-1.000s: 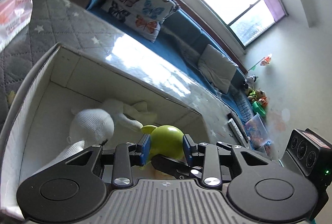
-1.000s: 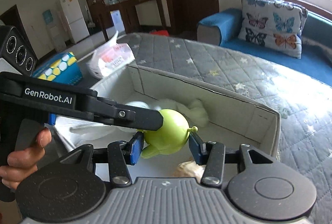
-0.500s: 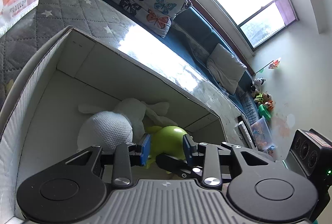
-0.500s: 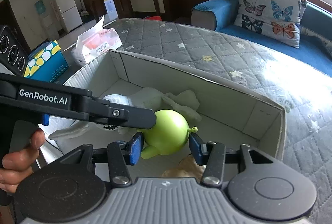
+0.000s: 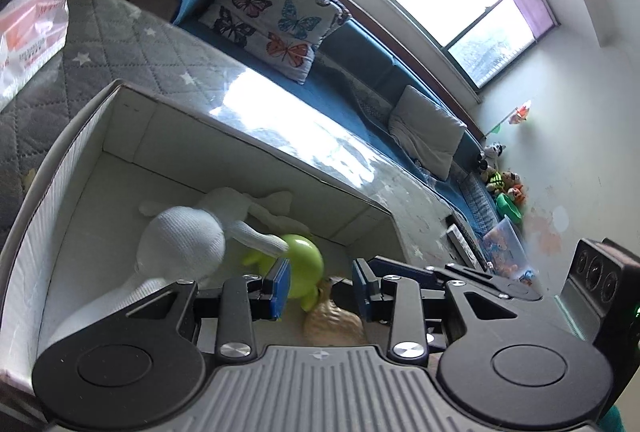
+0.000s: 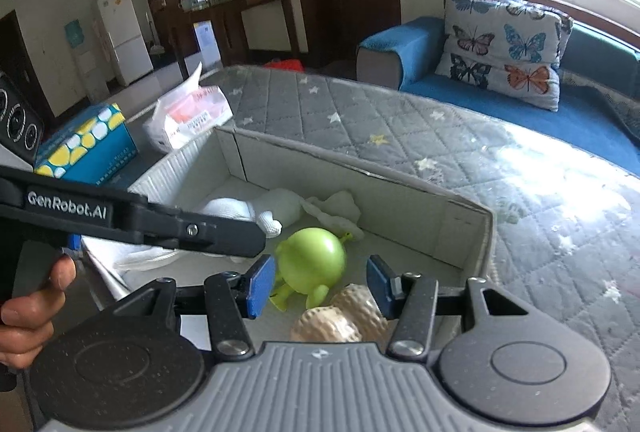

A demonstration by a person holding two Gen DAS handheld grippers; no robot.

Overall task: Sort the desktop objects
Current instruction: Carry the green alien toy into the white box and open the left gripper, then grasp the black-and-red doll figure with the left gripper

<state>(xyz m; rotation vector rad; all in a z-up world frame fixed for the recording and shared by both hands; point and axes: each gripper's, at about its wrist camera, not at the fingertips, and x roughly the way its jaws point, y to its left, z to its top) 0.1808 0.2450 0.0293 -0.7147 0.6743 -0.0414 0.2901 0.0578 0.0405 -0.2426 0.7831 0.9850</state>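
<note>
A lime-green round toy (image 6: 312, 264) lies on the floor of the white cardboard box (image 6: 360, 172), slightly blurred. My right gripper (image 6: 320, 288) hangs open just above it, and its blue pads do not touch the toy. A white knitted doll (image 6: 276, 210) lies behind the toy, and two beige knitted balls (image 6: 340, 316) sit in front of it. In the left wrist view my left gripper (image 5: 320, 286) is open over the same box (image 5: 240, 112). The green toy (image 5: 304, 264) sits partly behind its left finger, beside the white doll (image 5: 184, 244).
A pink-and-white tissue pack (image 6: 188, 116) and a blue-and-yellow tissue box (image 6: 88, 144) stand beyond the box's left end. The box rests on a grey quilted star cover (image 6: 400, 120). A blue sofa with a butterfly cushion (image 6: 500, 56) runs behind. A hand (image 6: 28, 312) holds the left gripper.
My right gripper was shut on the green toy and has let it go. The toy has dropped onto the box floor next to the doll. Both grippers have risen slightly.
</note>
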